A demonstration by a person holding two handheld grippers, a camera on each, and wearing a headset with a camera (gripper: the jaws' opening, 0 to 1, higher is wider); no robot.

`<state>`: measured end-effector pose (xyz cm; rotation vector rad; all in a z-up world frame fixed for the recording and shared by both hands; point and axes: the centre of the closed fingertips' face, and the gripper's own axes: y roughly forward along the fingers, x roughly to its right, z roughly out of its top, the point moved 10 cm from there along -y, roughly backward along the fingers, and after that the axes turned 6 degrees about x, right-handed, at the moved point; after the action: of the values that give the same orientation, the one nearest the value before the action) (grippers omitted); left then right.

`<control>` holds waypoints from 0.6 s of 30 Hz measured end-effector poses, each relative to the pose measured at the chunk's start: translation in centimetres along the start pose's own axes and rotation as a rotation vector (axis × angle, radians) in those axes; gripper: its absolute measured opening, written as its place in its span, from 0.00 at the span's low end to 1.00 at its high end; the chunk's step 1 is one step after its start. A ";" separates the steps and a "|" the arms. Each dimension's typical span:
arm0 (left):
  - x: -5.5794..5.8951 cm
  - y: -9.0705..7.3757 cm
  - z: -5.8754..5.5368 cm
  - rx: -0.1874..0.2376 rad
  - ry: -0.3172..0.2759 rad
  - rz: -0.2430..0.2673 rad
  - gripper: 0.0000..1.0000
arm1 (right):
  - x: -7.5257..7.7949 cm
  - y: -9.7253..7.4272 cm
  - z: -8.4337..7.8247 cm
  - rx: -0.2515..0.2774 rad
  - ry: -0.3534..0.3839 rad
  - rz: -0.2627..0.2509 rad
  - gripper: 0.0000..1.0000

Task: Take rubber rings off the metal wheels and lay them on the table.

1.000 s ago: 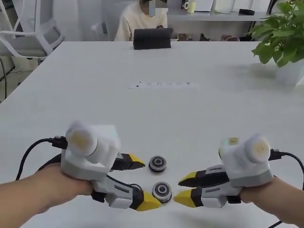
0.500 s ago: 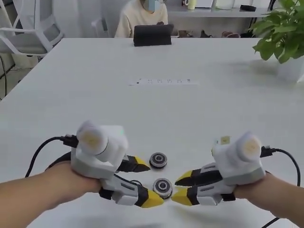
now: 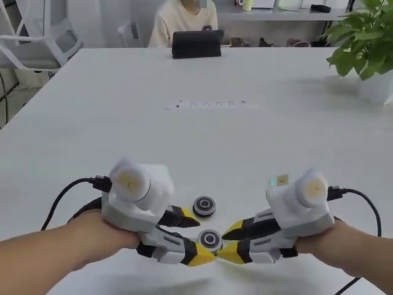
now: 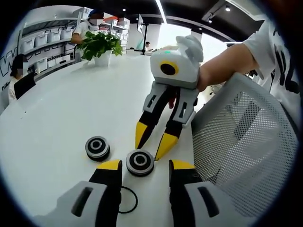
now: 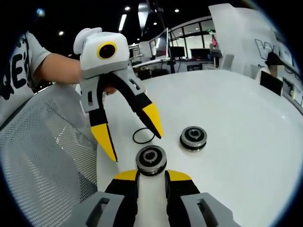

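Both grippers have crowded in on the near wheel point(image 3: 210, 240) on the table point(image 3: 276, 141). Left gripper point(image 3: 196, 236) jaws are apart, flanking it; right gripper point(image 3: 228, 241) jaws are narrowly apart at its rim. Next up, I'd say: brace it, pinch its rubber ring point(image 5: 138, 160), peel.

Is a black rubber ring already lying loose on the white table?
Yes, one thin black rubber ring lies flat on the white table, with nothing gripping it.

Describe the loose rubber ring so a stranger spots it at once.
On the big white table, look under the left gripper. Beside the nearer wheel lies the rubber ring: a thin, flat black hoop, table showing through, unlike the thick metal wheels.
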<state>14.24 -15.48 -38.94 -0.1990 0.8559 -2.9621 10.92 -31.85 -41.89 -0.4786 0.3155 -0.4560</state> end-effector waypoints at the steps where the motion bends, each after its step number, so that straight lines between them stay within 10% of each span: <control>1: 0.0 0.1 0.0 0.001 0.001 0.000 0.34 | 0.0 0.0 0.0 0.002 0.003 -0.002 0.19; 18: -0.1 0.9 -0.2 -0.014 -0.001 -0.003 0.17 | 0.0 0.0 -0.2 0.000 0.007 -0.004 0.16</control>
<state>14.35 -16.14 -39.56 -0.2026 0.8766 -2.9592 10.89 -31.91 -42.09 -0.4781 0.3218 -0.4620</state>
